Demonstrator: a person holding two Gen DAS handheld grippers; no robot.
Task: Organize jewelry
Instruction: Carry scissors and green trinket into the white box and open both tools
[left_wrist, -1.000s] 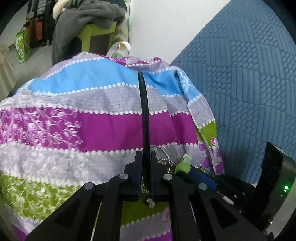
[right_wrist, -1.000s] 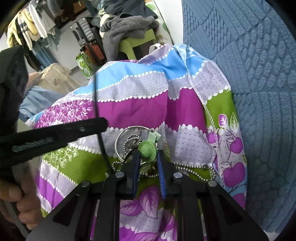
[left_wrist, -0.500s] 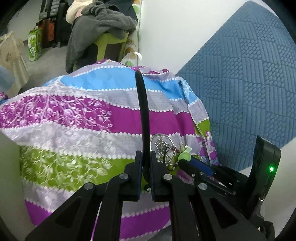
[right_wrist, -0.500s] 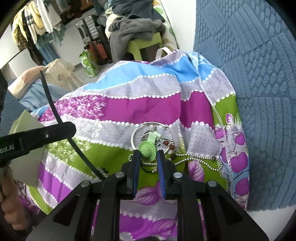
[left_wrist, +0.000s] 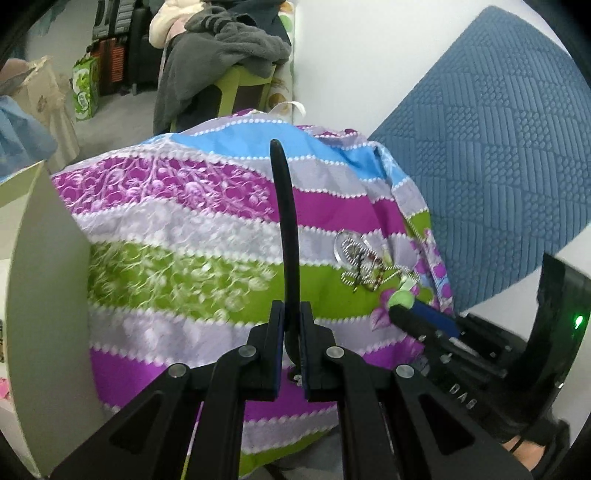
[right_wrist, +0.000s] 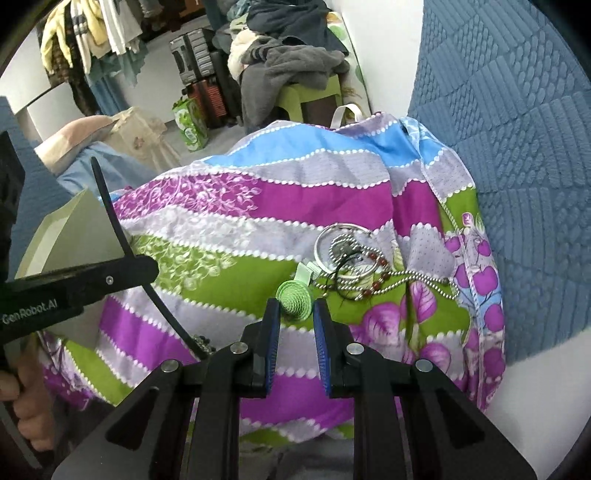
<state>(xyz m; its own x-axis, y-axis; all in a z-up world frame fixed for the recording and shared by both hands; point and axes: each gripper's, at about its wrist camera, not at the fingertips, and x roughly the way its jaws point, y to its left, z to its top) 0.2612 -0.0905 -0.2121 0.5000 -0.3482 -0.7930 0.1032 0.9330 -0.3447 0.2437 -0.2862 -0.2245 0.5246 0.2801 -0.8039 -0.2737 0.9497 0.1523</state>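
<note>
My left gripper (left_wrist: 291, 314) is shut on a thin black curved band (left_wrist: 286, 236), which stands up from the jaws. Seen in the right wrist view, that left gripper (right_wrist: 125, 275) is at the left with the black band (right_wrist: 110, 214) crossing it. My right gripper (right_wrist: 296, 314) is shut on a round green coiled ornament (right_wrist: 294, 300) with a pale tag. Just beyond it, on the striped cloth (right_wrist: 295, 199), lies a tangle of jewelry (right_wrist: 351, 258): a silver bangle, a bead chain and a red bead string. The left wrist view has the pile (left_wrist: 365, 258) and the right gripper (left_wrist: 400, 310) at right.
The striped cloth (left_wrist: 192, 221) covers a rounded mound. A blue quilted cushion (left_wrist: 498, 155) leans at the right. A pale open box flap (left_wrist: 40, 266) stands at the left. A hand (right_wrist: 29, 417) holds the left gripper. Behind are a clothes-laden green stool (right_wrist: 295, 74) and suitcases.
Both grippers have drawn back and a little up from the cloth, keeping the band and the green ornament. The jewelry pile now lies farther off. The pale box flap has come into view.
</note>
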